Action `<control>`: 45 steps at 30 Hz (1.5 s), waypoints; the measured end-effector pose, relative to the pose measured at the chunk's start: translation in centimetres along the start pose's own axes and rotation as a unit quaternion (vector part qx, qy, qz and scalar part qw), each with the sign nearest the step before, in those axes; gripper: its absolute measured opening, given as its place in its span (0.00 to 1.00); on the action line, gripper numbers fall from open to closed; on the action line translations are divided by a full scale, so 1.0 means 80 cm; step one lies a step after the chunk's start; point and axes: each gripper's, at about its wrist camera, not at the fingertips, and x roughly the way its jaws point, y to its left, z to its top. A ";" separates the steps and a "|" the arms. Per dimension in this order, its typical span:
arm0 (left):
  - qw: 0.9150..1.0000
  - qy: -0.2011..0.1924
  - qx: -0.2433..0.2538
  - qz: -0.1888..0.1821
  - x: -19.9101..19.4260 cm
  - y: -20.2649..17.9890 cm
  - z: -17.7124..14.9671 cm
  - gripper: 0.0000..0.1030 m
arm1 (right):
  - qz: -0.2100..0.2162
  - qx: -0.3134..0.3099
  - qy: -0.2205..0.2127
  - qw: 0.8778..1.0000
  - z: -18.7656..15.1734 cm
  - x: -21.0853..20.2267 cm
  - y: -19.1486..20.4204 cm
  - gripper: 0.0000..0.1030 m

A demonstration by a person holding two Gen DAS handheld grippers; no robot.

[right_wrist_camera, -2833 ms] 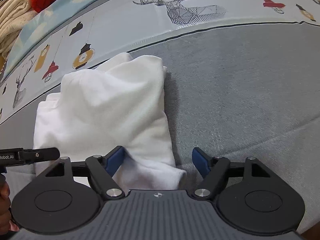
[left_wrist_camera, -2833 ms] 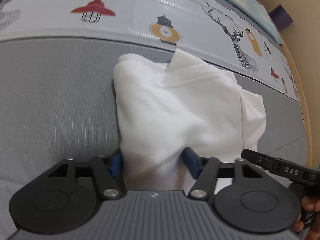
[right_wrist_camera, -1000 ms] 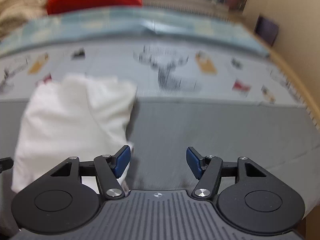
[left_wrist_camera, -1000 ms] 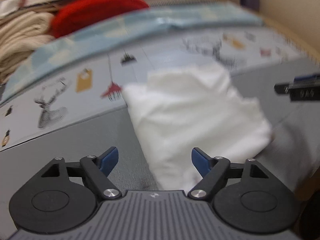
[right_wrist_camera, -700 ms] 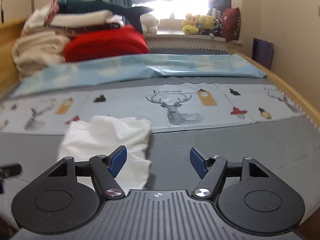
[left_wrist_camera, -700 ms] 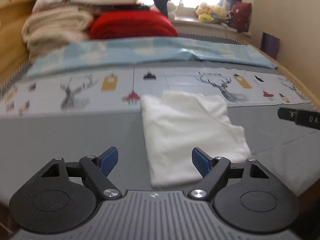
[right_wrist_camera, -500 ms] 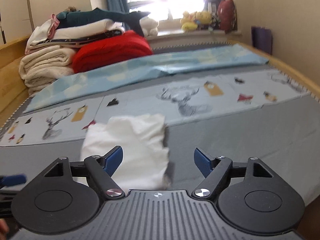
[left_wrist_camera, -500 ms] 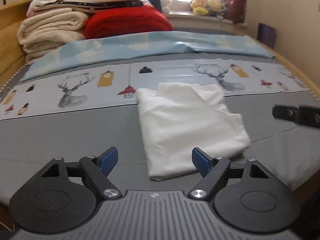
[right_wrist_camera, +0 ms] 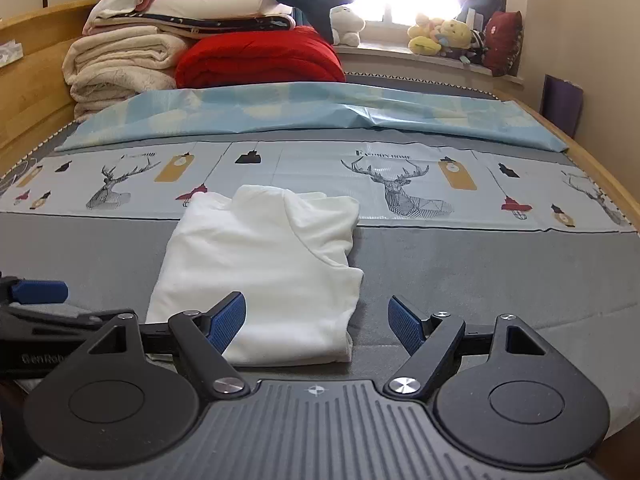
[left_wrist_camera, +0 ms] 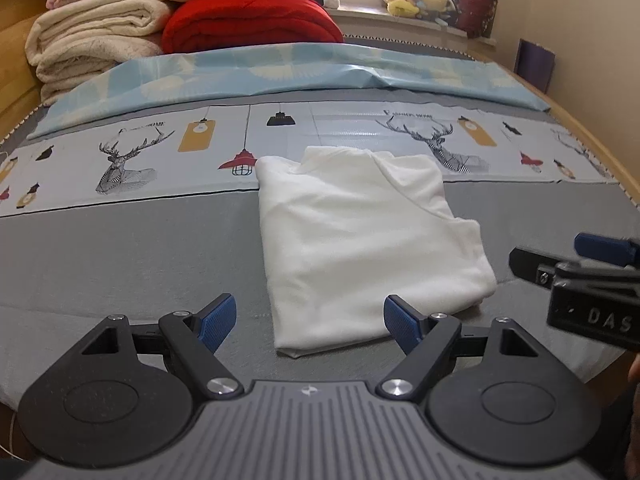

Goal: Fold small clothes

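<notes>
A small white garment [left_wrist_camera: 360,240] lies folded into a rough rectangle on the grey bed cover [left_wrist_camera: 120,260], its far edge on the printed strip. The right wrist view has the same garment [right_wrist_camera: 264,272] left of centre. My left gripper [left_wrist_camera: 308,322] is open, drawn back from the garment's near edge, nothing between its blue pads. My right gripper [right_wrist_camera: 318,324] is also open and empty, just short of the garment's near right corner. The right gripper's finger [left_wrist_camera: 580,268] pokes in at the right of the left wrist view. The left gripper's finger [right_wrist_camera: 36,294] pokes in at the left of the right wrist view.
Behind the garment runs a deer-and-lamp printed strip [right_wrist_camera: 400,184], then a light blue sheet [right_wrist_camera: 320,112]. Folded cream blankets [right_wrist_camera: 116,64] and a red quilt [right_wrist_camera: 256,60] are stacked at the head. Plush toys [right_wrist_camera: 440,36] sit on the windowsill. A wooden bed frame [right_wrist_camera: 600,168] borders the right.
Both grippers have let go of the garment and pulled back from it, tilting up so the whole bed shows. The right jaws widened. The garment lies still, folded.
</notes>
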 end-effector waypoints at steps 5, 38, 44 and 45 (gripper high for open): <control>1.000 0.004 0.000 -0.014 0.000 -0.005 -0.001 0.83 | -0.001 0.001 0.002 1.000 0.001 0.002 0.002 0.77; 0.999 0.016 0.017 -0.032 0.005 -0.015 -0.005 0.83 | 0.006 -0.008 0.002 1.000 0.002 0.004 0.011 0.77; 0.999 0.018 0.022 -0.033 0.006 -0.020 -0.006 0.83 | 0.008 -0.009 0.005 1.000 0.000 0.005 0.014 0.77; 0.999 0.018 0.023 -0.034 0.007 -0.021 -0.006 0.83 | 0.010 -0.011 0.005 1.000 0.000 0.005 0.013 0.77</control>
